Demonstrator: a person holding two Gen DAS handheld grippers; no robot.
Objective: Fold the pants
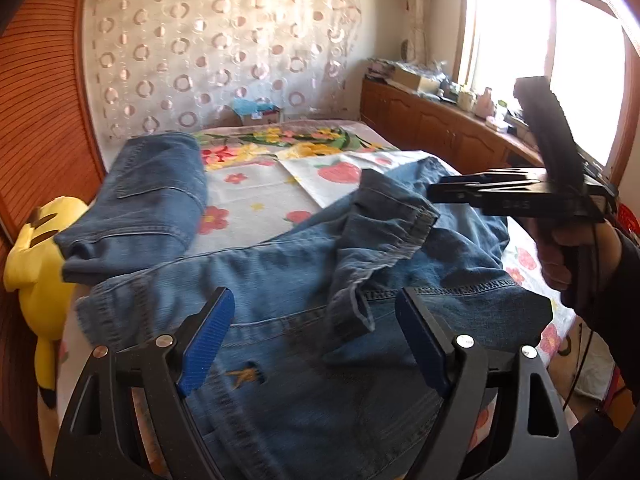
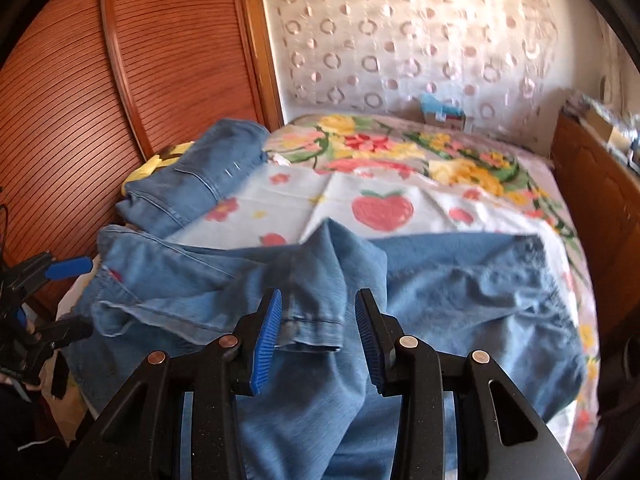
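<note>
Pants: blue denim pants [image 1: 280,280] lie rumpled across the near end of the bed [image 1: 256,196], reaching toward its right edge; one hemmed leg end [image 2: 316,320] is thrown back over the rest of the cloth, its stitched cuff facing the right wrist camera.
Second jeans: a folded pair of jeans [image 1: 152,196] sits at the bed's left edge, apart from the pants, with bare sheet between them.
Left gripper: the left gripper [image 1: 316,340] hangs over the near part of the pants, blue pads [image 1: 208,344] spread wide, nothing between them.
Right gripper: the right gripper [image 2: 316,336] has its jaws partly apart, one on each side of the hemmed leg end; the cloth sits in the gap, but neither pad [image 2: 266,340] is clearly pressing on it, so not gripping. In the left wrist view it is seen from the side, held by a hand [image 1: 568,256] over the bed's right edge.
Bed cover: a white sheet with flowers and a strawberry print [image 2: 382,208].
Beside the bed: a yellow plush toy [image 1: 40,264] against the left edge, by the slatted wooden wall [image 2: 160,52].
</note>
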